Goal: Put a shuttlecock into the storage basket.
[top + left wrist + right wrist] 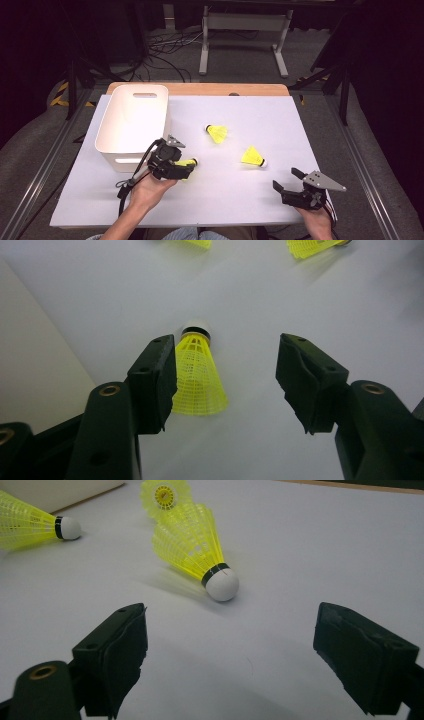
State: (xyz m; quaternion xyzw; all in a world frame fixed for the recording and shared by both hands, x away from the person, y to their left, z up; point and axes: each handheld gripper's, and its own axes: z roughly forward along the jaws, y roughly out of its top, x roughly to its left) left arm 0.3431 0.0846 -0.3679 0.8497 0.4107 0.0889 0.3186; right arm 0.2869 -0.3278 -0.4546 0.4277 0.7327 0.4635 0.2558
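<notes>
The left gripper has its jaws wide, with a yellow shuttlecock lying on the white table between them, against one jaw. Best to center it, then squeeze softly on the skirt. Its long body points its cork tip away from the gripper. The white bin waits just beyond.

Yellow shuttlecock, mesh plastic skirt w/ white cork tip & black band, lies on its side on the white desk, tip pointing away from the left tool. It sits between that tool's spread jaws, skirt right against one jaw, other jaw well apart, not gripped. In the high view it's just beside the white bin's near corner.
</notes>
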